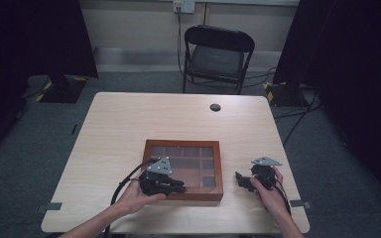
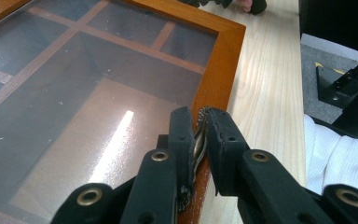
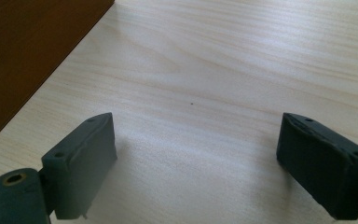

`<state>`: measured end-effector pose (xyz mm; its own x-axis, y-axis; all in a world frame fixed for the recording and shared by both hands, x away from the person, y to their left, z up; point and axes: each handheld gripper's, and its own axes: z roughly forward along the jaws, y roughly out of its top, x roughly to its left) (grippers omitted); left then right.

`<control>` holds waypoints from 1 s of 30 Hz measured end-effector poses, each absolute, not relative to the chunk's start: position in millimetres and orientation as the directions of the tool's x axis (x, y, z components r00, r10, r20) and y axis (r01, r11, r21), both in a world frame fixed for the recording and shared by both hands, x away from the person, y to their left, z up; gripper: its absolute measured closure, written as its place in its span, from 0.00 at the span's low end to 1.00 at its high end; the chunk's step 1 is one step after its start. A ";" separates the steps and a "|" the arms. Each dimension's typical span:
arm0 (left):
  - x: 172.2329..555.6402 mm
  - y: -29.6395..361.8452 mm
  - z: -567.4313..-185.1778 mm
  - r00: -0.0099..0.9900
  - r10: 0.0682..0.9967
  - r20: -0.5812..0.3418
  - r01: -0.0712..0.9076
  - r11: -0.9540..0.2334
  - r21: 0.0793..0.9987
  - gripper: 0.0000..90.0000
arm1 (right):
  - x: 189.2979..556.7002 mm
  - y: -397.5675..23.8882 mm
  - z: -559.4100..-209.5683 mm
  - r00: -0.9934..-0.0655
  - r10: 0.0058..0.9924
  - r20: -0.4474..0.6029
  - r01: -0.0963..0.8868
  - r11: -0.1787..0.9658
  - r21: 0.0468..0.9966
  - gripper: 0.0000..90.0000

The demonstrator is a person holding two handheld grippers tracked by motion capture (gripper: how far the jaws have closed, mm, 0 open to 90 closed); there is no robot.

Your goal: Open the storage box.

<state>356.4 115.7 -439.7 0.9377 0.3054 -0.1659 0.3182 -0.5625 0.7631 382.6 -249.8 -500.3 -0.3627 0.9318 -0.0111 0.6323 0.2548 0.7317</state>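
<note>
Room: dark curtains at both sides, folding chair [image 1: 218,54] at top centre, beyond the counter [image 1: 129,124].
Counter: pale wood, carrying the wooden box [image 1: 218,168] with glass lid and inner compartments, lying flat at lower centre of the high view.
Left claw [image 1: 178,187]: at the box's near edge, lower centre-left; clenched on a small metal tab [image 2: 197,142] at the lid's front rim, seen between the pads in the left gripper view.
Right claw [image 1: 238,178]: released, jaws wide apart, nothing between them, resting on bare counter just right of the box, at lower right.
Key relation: tab directly in the left claw's grasp, on the frame edge running from bottom centre to upper right of the left gripper view; hinge side probably at the far edge.
Probable next: lifting upward to swing the lid open, as judgement only.
</note>
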 end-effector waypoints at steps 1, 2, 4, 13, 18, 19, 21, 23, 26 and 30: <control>356.4 115.7 -439.7 0.938 0.305 -0.166 0.318 -0.563 0.763 0.89 | 382.6 -249.8 -500.3 -0.363 0.932 -0.011 0.632 0.255 0.732 0.12; 357.8 115.3 -439.1 0.937 0.303 -0.173 0.323 -0.567 0.758 0.89 | 382.7 -249.8 -500.3 -0.363 0.932 -0.011 0.632 0.255 0.732 0.12; 358.7 115.5 -439.2 0.934 0.304 -0.188 0.335 -0.561 0.757 0.90 | 382.8 -249.9 -500.3 -0.364 0.931 -0.012 0.631 0.257 0.732 0.12; 362.6 115.6 -436.3 0.927 0.306 -0.219 0.363 -0.576 0.733 0.90 | 382.9 -250.0 -500.2 -0.365 0.931 -0.012 0.631 0.257 0.732 0.12; 364.1 117.5 -432.8 0.922 0.305 -0.238 0.375 -0.556 0.741 0.90 | 382.9 -250.0 -500.2 -0.365 0.931 -0.011 0.632 0.257 0.731 0.12; 364.1 117.5 -432.8 0.922 0.305 -0.238 0.375 -0.556 0.741 0.90 | 382.9 -250.0 -500.2 -0.365 0.931 -0.011 0.632 0.257 0.731 0.12; 365.2 118.5 -432.0 0.920 0.299 -0.252 0.381 -0.543 0.748 0.90 | 383.0 -250.0 -500.3 -0.365 0.931 -0.011 0.632 0.257 0.731 0.12; 366.1 119.3 -428.9 0.920 0.295 -0.258 0.384 -0.541 0.749 0.90 | 383.0 -250.0 -500.3 -0.365 0.931 -0.011 0.632 0.257 0.731 0.12; 366.6 120.0 -425.9 0.919 0.298 -0.258 0.384 -0.535 0.753 0.90 | 383.0 -250.0 -500.3 -0.366 0.931 -0.012 0.632 0.257 0.731 0.12; 365.3 118.8 -424.0 0.924 0.297 -0.240 0.370 -0.543 0.754 0.90 | 383.1 -250.0 -500.3 -0.366 0.930 -0.011 0.632 0.257 0.731 0.12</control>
<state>365.3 118.8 -424.0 0.9243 0.2968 -0.2399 0.3700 -0.5428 0.7539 383.1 -250.0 -500.3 -0.3662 0.9305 -0.0112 0.6317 0.2575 0.7312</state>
